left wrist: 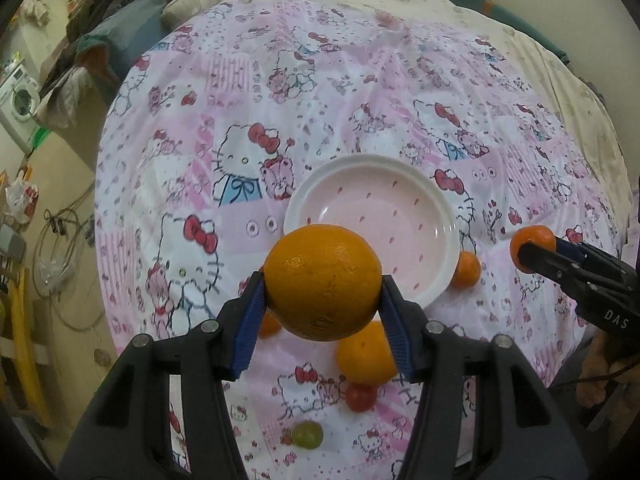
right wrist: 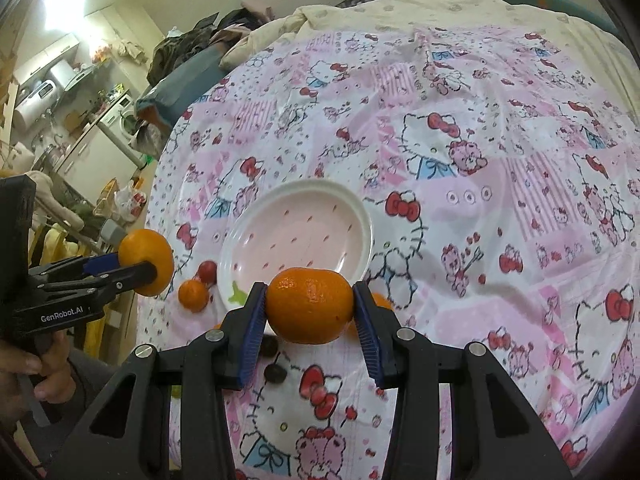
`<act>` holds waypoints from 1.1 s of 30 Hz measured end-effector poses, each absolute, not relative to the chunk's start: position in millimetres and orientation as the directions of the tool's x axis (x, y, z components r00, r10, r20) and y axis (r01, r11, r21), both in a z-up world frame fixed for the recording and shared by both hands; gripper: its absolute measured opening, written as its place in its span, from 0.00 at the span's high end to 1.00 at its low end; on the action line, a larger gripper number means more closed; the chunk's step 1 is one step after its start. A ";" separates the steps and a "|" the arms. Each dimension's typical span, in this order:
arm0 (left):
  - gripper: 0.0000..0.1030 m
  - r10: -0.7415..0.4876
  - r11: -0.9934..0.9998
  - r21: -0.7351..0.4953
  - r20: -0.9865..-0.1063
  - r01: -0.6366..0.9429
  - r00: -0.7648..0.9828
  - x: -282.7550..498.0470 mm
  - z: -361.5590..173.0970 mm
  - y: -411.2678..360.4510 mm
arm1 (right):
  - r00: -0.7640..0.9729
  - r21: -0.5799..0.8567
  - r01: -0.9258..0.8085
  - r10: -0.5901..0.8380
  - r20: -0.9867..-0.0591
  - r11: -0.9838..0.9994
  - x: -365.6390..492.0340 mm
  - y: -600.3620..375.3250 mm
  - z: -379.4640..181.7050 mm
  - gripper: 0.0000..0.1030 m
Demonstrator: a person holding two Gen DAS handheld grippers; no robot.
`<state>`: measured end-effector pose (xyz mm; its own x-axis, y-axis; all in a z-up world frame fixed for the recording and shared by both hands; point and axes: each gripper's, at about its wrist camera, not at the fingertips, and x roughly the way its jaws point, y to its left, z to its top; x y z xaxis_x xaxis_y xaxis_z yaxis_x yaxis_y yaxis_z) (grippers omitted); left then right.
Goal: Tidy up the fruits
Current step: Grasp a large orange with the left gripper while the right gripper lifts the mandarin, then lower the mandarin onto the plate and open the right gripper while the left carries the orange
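Observation:
My left gripper (left wrist: 322, 292) is shut on a large orange (left wrist: 322, 281), held in the air just in front of the white plate (left wrist: 440, 204). My right gripper (right wrist: 310, 304) is shut on a smaller orange mandarin (right wrist: 309, 305), also lifted near the plate (right wrist: 360, 208). In the left wrist view the right gripper (left wrist: 532, 256) with its mandarin (left wrist: 534, 240) shows at the right. In the right wrist view the left gripper (right wrist: 148, 270) with its orange (right wrist: 147, 258) shows at the left. The plate holds no fruit.
On the pink cartoon-cat cloth (left wrist: 360, 100) lie loose fruits: an orange (left wrist: 366, 354), a small mandarin (left wrist: 466, 270), a red fruit (left wrist: 361, 397), a green grape (left wrist: 307, 434). Dark fruits (right wrist: 276, 372) lie near my right gripper. The bed's left edge drops to a cluttered floor.

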<state>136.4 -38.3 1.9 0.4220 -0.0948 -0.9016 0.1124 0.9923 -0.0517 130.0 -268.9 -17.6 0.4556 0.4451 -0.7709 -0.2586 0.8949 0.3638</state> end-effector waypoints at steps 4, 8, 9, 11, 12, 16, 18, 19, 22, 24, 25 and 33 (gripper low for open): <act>0.50 -0.103 0.990 -0.052 -0.906 0.135 0.410 151.4 -0.9 -44.6 | 0.458 0.368 -0.247 0.443 -0.771 0.896 146.1 -272.6 -19.1 0.57; 0.50 -0.104 0.987 -0.046 -0.911 0.151 0.400 165.4 -8.6 -51.5 | 0.454 0.366 -0.235 0.435 -0.778 0.900 162.7 -273.8 -23.7 0.57; 0.50 -0.105 0.987 -0.047 -0.912 0.154 0.397 169.3 -11.5 -52.9 | 0.453 0.363 -0.236 0.432 -0.780 0.902 166.6 -272.8 -24.9 0.57; 0.50 -0.111 0.987 -0.054 -0.916 0.154 0.386 176.1 -18.6 -54.6 | 0.451 0.355 -0.239 0.427 -0.784 0.904 173.3 -271.8 -27.5 0.57; 0.50 -0.113 0.987 -0.058 -0.918 0.153 0.381 178.1 -21.7 -54.7 | 0.448 0.351 -0.239 0.423 -0.788 0.905 177.4 -270.8 -29.8 0.57; 0.50 -0.121 0.987 -0.076 -0.928 0.139 0.351 190.5 -35.1 -54.8 | 0.425 0.347 -0.242 0.420 -0.802 0.906 194.3 -265.4 -40.5 0.57; 0.50 -0.122 0.987 -0.079 -0.930 0.137 0.347 195.0 -38.2 -54.6 | 0.409 0.352 -0.245 0.425 -0.807 0.903 204.1 -262.0 -47.2 0.57; 0.50 -0.118 0.988 -0.075 -0.930 0.134 0.347 197.4 -39.4 -53.9 | 0.403 0.352 -0.246 0.426 -0.810 0.903 209.3 -259.8 -50.7 0.57; 0.50 -0.107 0.991 -0.071 -0.933 0.113 0.344 204.3 -41.8 -49.8 | 0.378 0.349 -0.259 0.427 -0.821 0.901 221.0 -254.1 -60.8 0.57; 0.50 -0.115 0.991 -0.085 -0.934 0.104 0.337 208.8 -43.0 -47.4 | 0.362 0.334 -0.278 0.420 -0.832 0.901 227.9 -247.0 -68.7 0.57; 0.50 -0.118 0.991 -0.088 -0.934 0.104 0.336 210.3 -43.3 -46.9 | 0.353 0.328 -0.284 0.416 -0.838 0.901 231.3 -243.9 -72.7 0.57; 0.50 -0.093 0.994 -0.071 -0.947 0.083 0.307 220.6 -53.0 -38.7 | 0.276 0.323 -0.316 0.413 -0.868 0.892 250.8 -219.1 -104.0 0.57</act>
